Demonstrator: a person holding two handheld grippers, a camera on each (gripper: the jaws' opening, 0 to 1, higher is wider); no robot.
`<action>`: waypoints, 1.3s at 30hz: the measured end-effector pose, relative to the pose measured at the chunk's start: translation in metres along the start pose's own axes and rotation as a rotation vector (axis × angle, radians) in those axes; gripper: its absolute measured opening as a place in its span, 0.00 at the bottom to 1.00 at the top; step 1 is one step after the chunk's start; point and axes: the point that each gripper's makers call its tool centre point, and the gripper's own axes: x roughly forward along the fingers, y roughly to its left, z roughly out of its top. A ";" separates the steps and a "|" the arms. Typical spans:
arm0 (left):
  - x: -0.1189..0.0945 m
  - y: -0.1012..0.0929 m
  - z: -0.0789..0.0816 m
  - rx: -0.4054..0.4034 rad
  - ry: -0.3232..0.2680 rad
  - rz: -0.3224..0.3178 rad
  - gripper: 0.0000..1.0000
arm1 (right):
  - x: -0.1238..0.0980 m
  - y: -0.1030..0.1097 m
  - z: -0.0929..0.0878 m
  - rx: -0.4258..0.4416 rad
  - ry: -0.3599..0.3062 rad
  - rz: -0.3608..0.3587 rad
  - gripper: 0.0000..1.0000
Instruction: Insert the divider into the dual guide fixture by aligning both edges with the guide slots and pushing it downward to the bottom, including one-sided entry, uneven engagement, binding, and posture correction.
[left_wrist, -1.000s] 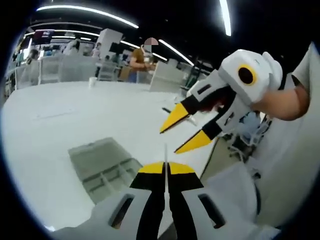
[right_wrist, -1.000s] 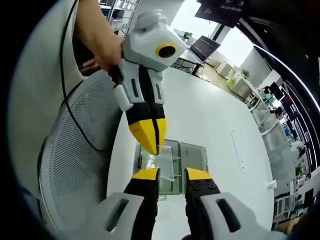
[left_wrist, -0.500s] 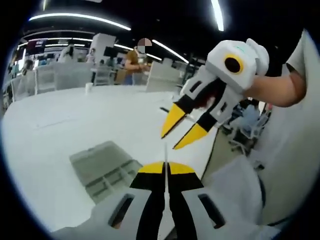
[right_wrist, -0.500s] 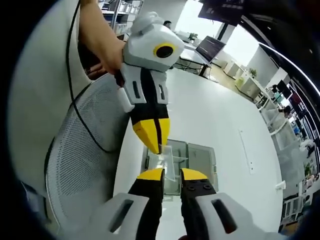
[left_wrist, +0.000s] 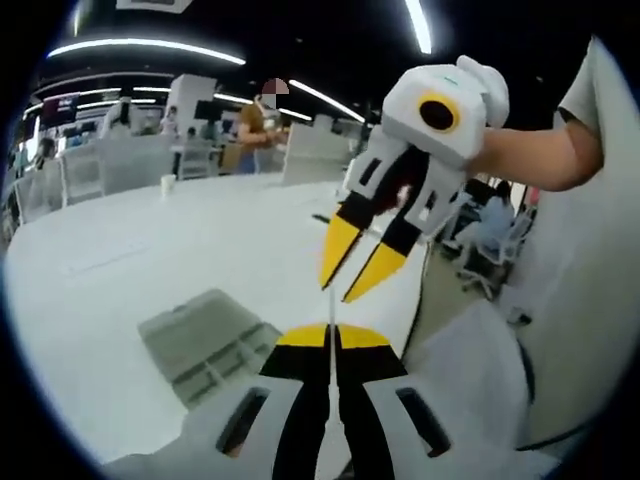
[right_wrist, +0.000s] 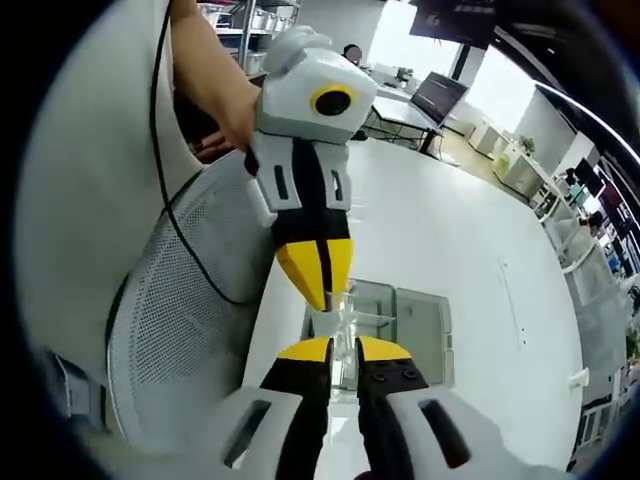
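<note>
Left tongs (left_wrist: 330, 335): the jaws are pressing together on the thin clear divider (left_wrist: 330, 305), which is sticking up edge-on between the yellow tips.
Right tongs (right_wrist: 333, 348): the jaws are sitting nearly closed, with a narrow gap showing; the clear sheet seems to be standing in that gap, though its transparency is making the grip hard to confirm. In the left gripper view these tongs (left_wrist: 352, 272) are coming in from the right, jaws a little apart, tips beside the sheet's top.
Divider: it is being held in the air above the fixture, not in any slot.
Fixture (left_wrist: 208, 343): a clear, shallow tray with several compartments is lying flat on the white counter (left_wrist: 120, 250); its compartments are looking bare.
Fixture, right gripper view (right_wrist: 400, 322): it is lying beyond the tips, near the counter's edge.
Chair (right_wrist: 180, 300): a white mesh seat is standing beside the counter.
</note>
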 end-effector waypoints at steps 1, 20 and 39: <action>0.000 -0.001 0.000 0.009 0.002 -0.002 0.00 | 0.000 0.001 0.000 0.000 0.000 0.005 0.03; 0.003 -0.014 -0.002 0.113 0.033 -0.034 0.00 | 0.005 0.012 -0.003 -0.005 0.006 0.115 0.00; 0.003 -0.019 -0.009 0.170 0.051 -0.060 0.00 | 0.011 0.025 -0.004 -0.001 0.009 0.199 0.00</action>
